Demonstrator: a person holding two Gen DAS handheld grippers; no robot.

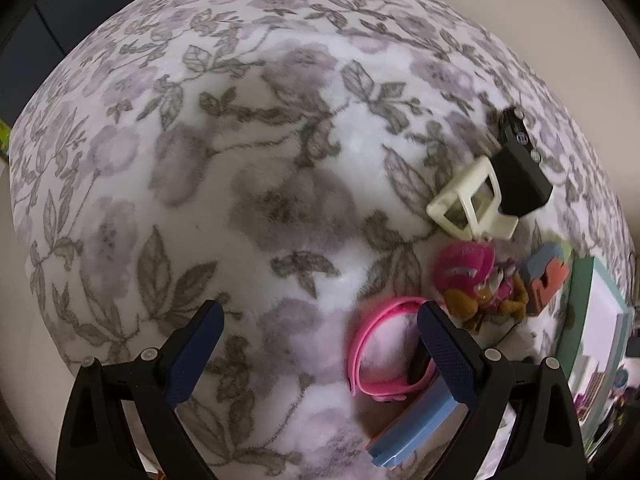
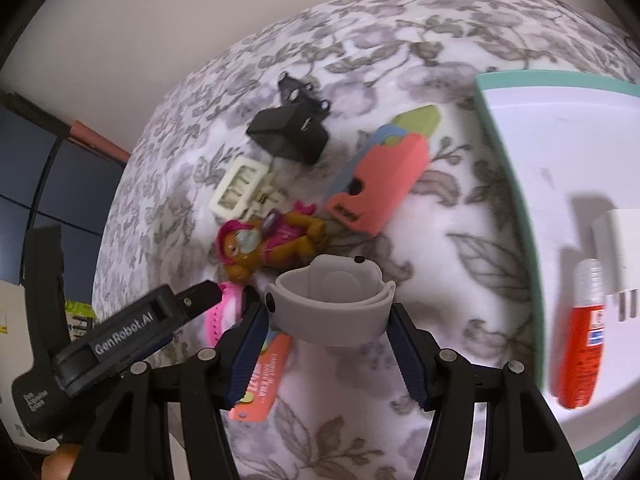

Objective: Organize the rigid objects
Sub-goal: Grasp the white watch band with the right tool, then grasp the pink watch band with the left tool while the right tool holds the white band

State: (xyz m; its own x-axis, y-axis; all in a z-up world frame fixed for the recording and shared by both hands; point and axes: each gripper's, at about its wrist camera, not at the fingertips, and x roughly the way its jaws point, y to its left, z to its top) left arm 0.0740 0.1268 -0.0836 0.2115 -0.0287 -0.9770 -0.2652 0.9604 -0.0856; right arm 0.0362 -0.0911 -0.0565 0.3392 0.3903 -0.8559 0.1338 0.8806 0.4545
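Note:
My right gripper (image 2: 329, 314) is shut on a grey watch band (image 2: 330, 300) and holds it above the floral blanket. My left gripper (image 1: 320, 324) is open and empty, with a pink watch band (image 1: 380, 344) beside its right finger; it also shows in the right wrist view (image 2: 220, 314). A toy dog in pink (image 2: 272, 240) (image 1: 476, 284), a coral and blue case (image 2: 380, 176), a cream clip (image 1: 472, 200) (image 2: 240, 188) and a black adapter (image 2: 290, 132) (image 1: 520, 168) lie on the blanket. A white tray with a teal rim (image 2: 508, 168) holds a red bottle (image 2: 580, 340) and a white plug (image 2: 620, 256).
A flat blue and coral card (image 1: 412, 432) (image 2: 260, 376) lies under my grippers. The tray's teal edge (image 1: 580, 304) shows at the left wrist view's right. The floral blanket (image 1: 240, 160) spreads wide to the left. A dark cabinet (image 2: 48, 184) stands beyond the bed's left edge.

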